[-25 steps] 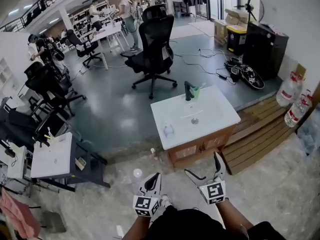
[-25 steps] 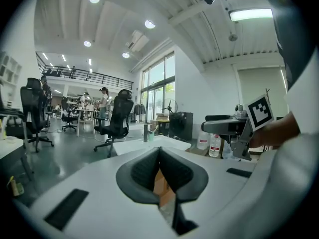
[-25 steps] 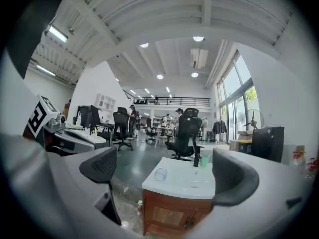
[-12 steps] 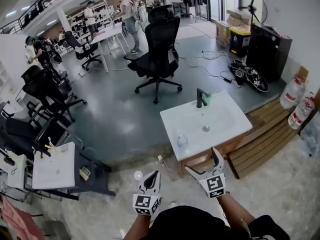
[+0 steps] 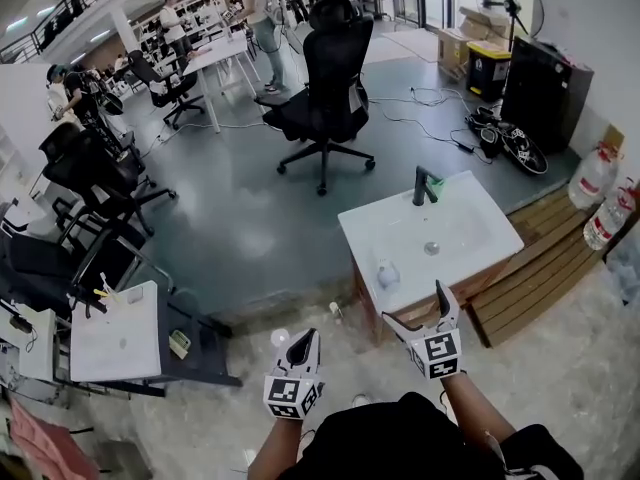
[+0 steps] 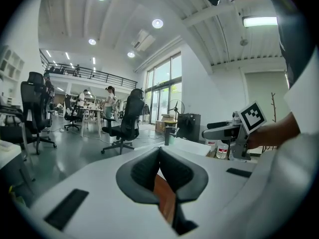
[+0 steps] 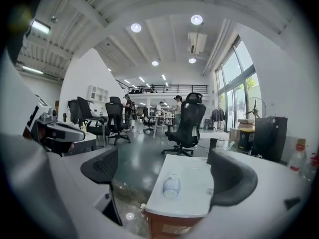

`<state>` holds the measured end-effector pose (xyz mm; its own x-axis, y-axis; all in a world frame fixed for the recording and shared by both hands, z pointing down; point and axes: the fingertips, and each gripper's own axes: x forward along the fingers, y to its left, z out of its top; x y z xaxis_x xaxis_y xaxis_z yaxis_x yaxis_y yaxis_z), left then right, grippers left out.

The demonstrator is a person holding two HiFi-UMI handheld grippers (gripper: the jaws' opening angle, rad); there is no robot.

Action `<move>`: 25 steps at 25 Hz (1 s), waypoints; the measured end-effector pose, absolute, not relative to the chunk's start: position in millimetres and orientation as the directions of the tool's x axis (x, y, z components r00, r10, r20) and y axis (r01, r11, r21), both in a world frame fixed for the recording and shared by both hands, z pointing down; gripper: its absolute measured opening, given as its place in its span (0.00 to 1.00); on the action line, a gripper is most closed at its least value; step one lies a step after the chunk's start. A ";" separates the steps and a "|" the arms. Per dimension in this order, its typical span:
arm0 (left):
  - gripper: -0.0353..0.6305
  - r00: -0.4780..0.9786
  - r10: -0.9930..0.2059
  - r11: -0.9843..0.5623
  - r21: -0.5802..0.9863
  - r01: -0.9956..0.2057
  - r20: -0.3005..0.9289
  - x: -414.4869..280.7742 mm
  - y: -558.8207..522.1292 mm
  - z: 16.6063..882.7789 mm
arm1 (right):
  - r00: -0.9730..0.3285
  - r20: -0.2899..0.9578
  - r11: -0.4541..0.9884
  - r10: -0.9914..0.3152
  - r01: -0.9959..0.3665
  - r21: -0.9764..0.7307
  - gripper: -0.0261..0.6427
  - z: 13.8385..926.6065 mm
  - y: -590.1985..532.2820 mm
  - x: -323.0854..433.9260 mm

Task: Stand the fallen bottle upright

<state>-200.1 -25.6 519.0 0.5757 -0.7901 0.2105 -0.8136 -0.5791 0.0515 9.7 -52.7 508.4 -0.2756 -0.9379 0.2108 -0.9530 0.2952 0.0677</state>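
A small clear bottle (image 5: 388, 274) lies on its side near the front left corner of the white sink top (image 5: 470, 243). In the right gripper view the bottle (image 7: 171, 184) shows its base toward me, straight ahead between the jaws but well beyond them. My right gripper (image 5: 414, 306) is open, just short of the cabinet's front edge, with nothing in it. Lower and to the left, my left gripper (image 5: 300, 348) is held over the floor, its pads (image 6: 149, 171) pressed together on nothing. The open right gripper (image 6: 227, 131) also shows in the left gripper view.
A black faucet (image 5: 424, 185) stands at the basin's back edge. A wooden pallet (image 5: 535, 273) and water jugs (image 5: 603, 196) lie to the right. A black office chair (image 5: 332, 88) stands behind, a low white table (image 5: 115, 333) at left, and a small bottle (image 5: 335, 312) sits on the floor.
The sink cabinet has come nearer and shifted right in the head view. My right gripper has moved up to its front edge; the left gripper has kept its place and stayed shut.
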 end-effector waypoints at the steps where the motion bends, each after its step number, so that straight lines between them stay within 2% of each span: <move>1: 0.08 0.579 -0.787 -0.582 0.056 -0.811 0.213 -200.4 -27.3 521.4 | -0.268 0.221 0.290 -0.938 -0.954 0.074 0.90 511.6 -56.4 8.9; 7: 0.08 0.604 -0.768 -0.585 0.150 -0.797 0.215 -193.3 -53.8 530.7 | -0.266 0.283 0.297 -0.922 -0.952 0.072 0.90 530.1 -89.6 6.7; 25: 0.08 0.509 -0.824 -0.485 0.156 -0.861 0.247 -147.3 -179.5 521.3 | -0.368 0.487 0.396 -0.792 -0.917 -0.049 0.92 599.1 -231.7 26.3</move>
